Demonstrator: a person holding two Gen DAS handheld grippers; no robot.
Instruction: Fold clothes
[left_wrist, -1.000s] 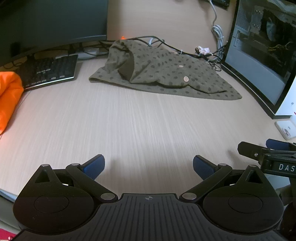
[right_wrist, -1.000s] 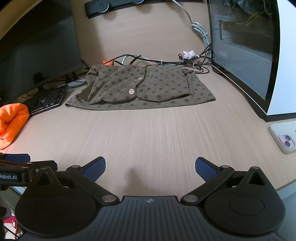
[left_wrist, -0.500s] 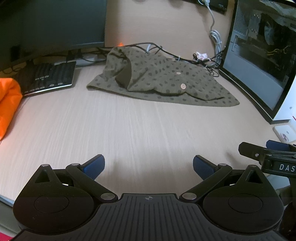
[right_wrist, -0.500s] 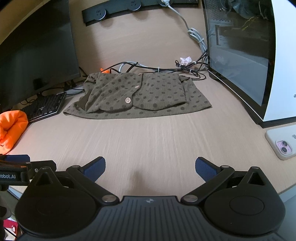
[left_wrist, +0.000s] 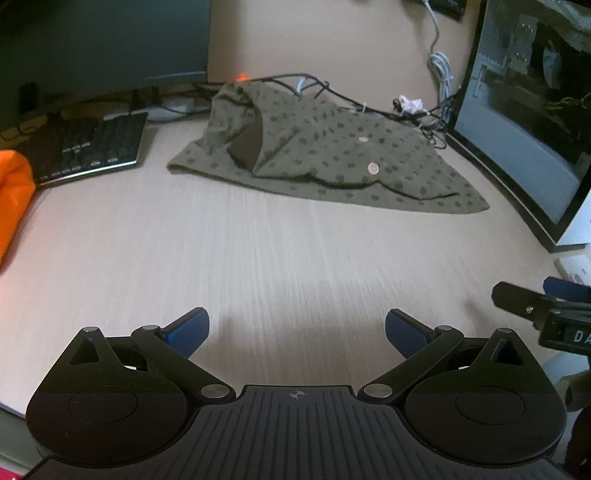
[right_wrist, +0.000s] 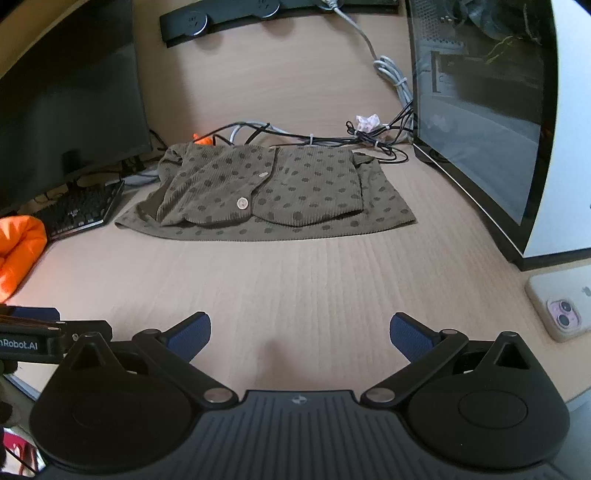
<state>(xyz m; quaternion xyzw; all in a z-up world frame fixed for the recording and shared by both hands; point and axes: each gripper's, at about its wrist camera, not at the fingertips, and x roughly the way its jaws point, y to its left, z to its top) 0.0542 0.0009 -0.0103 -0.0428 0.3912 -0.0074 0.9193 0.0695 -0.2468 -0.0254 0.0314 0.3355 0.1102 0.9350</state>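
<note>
Cardigan (right_wrist: 266, 192): we see it lying partly folded at the far side of the desk (right_wrist: 295, 280), likely parked clear of our working space
Left gripper (left_wrist: 293, 332): spread wide, holding nothing, above bare desk
Right gripper (right_wrist: 299, 334): also spread wide and empty, well short of the cardigan

The counter (right_wrist: 314, 280) is pale wood-grain laminate, smooth and matt, with fine straight lines. The cardigan (right_wrist: 280, 192) is olive ribbed knit cloth, soft and dull, dotted darker, with pale glossy buttons (right_wrist: 242, 202). The left gripper (left_wrist: 295, 332) and right gripper (right_wrist: 299, 332) are matt black plastic with ribbed housings, small shiny metal pivot pins, and blue textured rubbery pads (right_wrist: 410, 336). The computer case (right_wrist: 480, 122) has a glossy dark glass panel. The orange cloth (right_wrist: 18, 251) looks soft and matt. The phone (right_wrist: 565, 302) has a smooth pale case.
</note>
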